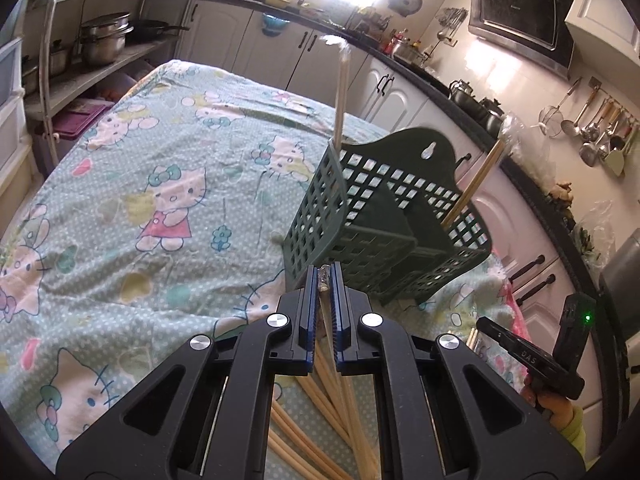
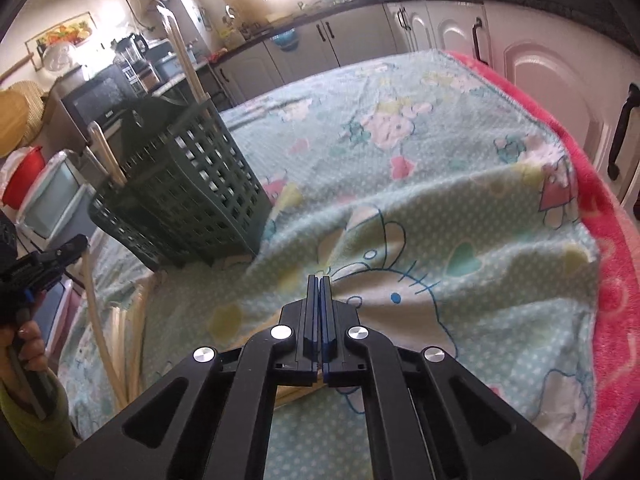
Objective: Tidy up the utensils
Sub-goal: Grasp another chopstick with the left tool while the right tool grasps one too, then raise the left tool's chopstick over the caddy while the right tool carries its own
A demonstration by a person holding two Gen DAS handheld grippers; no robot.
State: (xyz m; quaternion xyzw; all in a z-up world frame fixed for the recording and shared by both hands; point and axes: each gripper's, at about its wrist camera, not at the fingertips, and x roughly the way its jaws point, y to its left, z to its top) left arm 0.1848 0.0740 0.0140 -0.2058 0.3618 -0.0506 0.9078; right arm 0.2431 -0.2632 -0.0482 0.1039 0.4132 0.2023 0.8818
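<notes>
On the patterned cloth (image 1: 132, 184) in the left wrist view, a dark green lattice utensil basket (image 1: 384, 216) stands tilted, close ahead of the left gripper (image 1: 324, 280). One chopstick (image 1: 341, 96) rises nearly upright from its left compartment, and another pair (image 1: 474, 184) leans out of the right one. The left gripper's fingers are pressed onto a chopstick (image 1: 325, 284) with a silvery tip, which runs back between the pads toward the camera. Below the gripper, loose chopsticks (image 1: 320, 384) lie fanned on the cloth. The right gripper's black body (image 1: 532, 360) shows at lower right.

Over in the right wrist view, the right gripper (image 2: 319, 284) hovers above the rumpled cloth (image 2: 400, 208), its fingers drawn together; something pale shows just below them, but whether they grip it cannot be told. The basket (image 2: 192, 192) stands to the left with chopsticks (image 2: 186, 60) sticking up from it. More chopsticks (image 2: 120, 340) lie on the cloth at lower left, beside the left gripper (image 2: 44, 264).
</notes>
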